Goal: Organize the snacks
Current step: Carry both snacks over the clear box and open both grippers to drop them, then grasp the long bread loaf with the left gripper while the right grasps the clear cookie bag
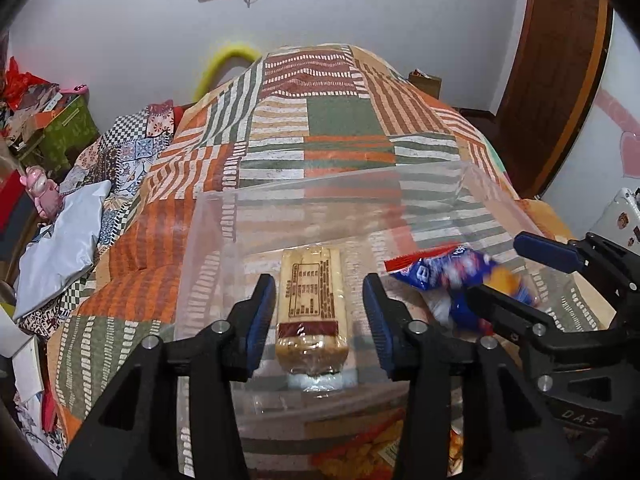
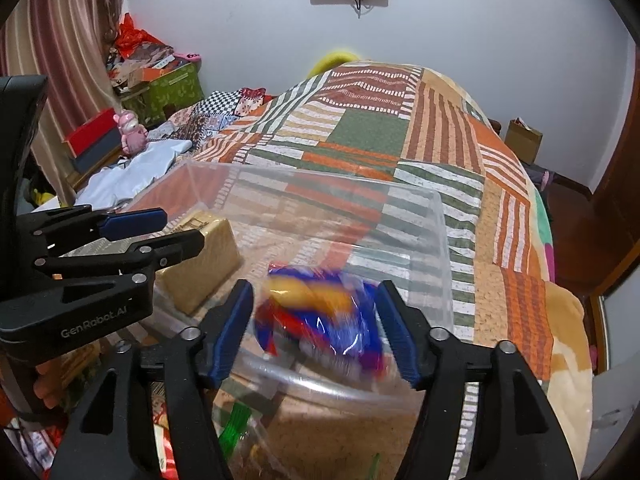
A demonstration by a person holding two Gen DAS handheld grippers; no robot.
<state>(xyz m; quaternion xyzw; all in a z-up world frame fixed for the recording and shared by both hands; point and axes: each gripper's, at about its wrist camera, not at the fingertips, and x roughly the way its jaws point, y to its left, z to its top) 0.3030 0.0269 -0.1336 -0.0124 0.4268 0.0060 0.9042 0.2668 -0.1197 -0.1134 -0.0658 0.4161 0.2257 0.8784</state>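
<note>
Left tool [image 1: 320, 312] spread, pads clear of the beige biscuit pack [image 1: 310, 304] lying between and below them inside the clear plastic bin [image 1: 400, 184] on the bed's patchwork quilt [image 1: 340, 120]. Right tool [image 2: 316, 328] spread too, nothing pinched; blurred blue-and-red snack bag [image 2: 320, 316] sits between its fingers over the bin, touching neither pad. Biscuit pack just left of the right tool.

Clear plastic bin [image 1: 420, 184] sits on the patterned bedspread. Inside, left half: tan cracker pack [image 1: 310, 300] in clear wrap, lying flat, printed label up. Right half: blue-red-yellow snack bag [image 2: 320, 312], motion-blurred, tilted, crumpled, not touching the crackers.
</note>
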